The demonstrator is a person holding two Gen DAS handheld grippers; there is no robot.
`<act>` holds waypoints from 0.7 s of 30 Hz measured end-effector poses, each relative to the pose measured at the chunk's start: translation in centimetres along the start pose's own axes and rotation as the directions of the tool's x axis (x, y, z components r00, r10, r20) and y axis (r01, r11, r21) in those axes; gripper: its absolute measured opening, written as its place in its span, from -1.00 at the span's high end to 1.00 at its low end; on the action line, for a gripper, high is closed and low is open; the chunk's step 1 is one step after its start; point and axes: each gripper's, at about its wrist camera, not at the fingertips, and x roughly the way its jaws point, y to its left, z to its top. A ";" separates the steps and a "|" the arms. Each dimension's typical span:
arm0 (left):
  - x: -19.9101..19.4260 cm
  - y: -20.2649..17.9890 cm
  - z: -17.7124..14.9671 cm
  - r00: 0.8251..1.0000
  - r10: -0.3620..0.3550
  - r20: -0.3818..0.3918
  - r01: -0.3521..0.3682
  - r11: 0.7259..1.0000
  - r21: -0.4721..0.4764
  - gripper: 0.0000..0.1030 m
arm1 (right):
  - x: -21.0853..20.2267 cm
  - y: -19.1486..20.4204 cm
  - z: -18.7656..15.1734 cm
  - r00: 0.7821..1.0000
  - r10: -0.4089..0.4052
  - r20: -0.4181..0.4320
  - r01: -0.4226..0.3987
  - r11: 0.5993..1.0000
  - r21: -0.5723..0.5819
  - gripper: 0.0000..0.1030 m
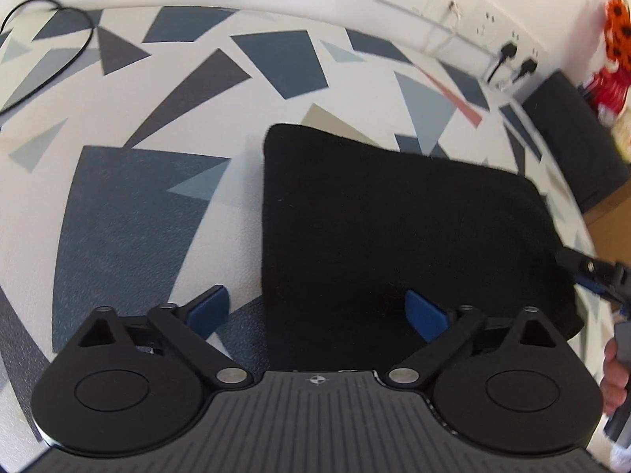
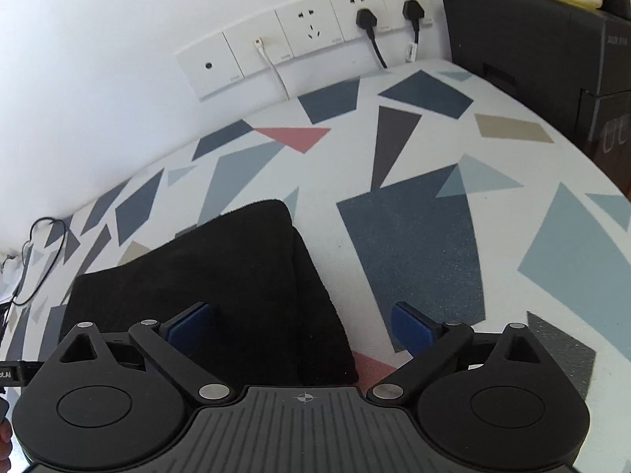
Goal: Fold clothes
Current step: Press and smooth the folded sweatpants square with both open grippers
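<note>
Garment: a black, fuzzy-textured cloth folded into a thick rectangular pad [image 1: 398, 236] lies flat on the white table printed with blue, grey and pink angular shapes [image 1: 130, 205], near its front edge.
Fold state: edges look squared and layers stacked; the right side shows a doubled edge in the right wrist view [image 2: 221, 276]. What kind of garment it is cannot be told.
Left claw [image 1: 317, 311]: blue pads wide apart, nothing between them pressing; it straddles the cloth's left edge, one pad over the table, the other over the cloth.
Right claw [image 2: 303, 331]: pads also wide apart and empty, straddling the cloth's right edge.
Progress: judged nearly finished for this piece, since it sits compact and released.
Left to do: perhaps a last smoothing or moving it aside; no other clothes show.
Surroundings: white wall socket strip with two black plugs [image 2: 307, 35] behind, well apart from the cloth.
</note>
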 end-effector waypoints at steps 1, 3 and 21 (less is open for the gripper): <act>0.2 -0.4 0.1 1.000 0.024 -0.005 -0.024 1.000 0.009 -0.99 | 0.6 0.1 0.1 1.000 0.001 -0.017 -0.001 1.000 -0.003 -0.88; 0.4 -1.0 0.1 0.998 0.063 -0.007 -0.063 0.998 0.018 -0.99 | 1.3 0.5 0.0 0.999 0.011 -0.033 -0.013 0.999 -0.033 -0.93; 1.0 -2.1 -0.1 0.991 0.135 -0.001 -0.134 0.988 0.081 -1.00 | 2.8 2.7 -1.3 0.996 -0.084 -0.024 0.077 0.976 -0.202 -0.99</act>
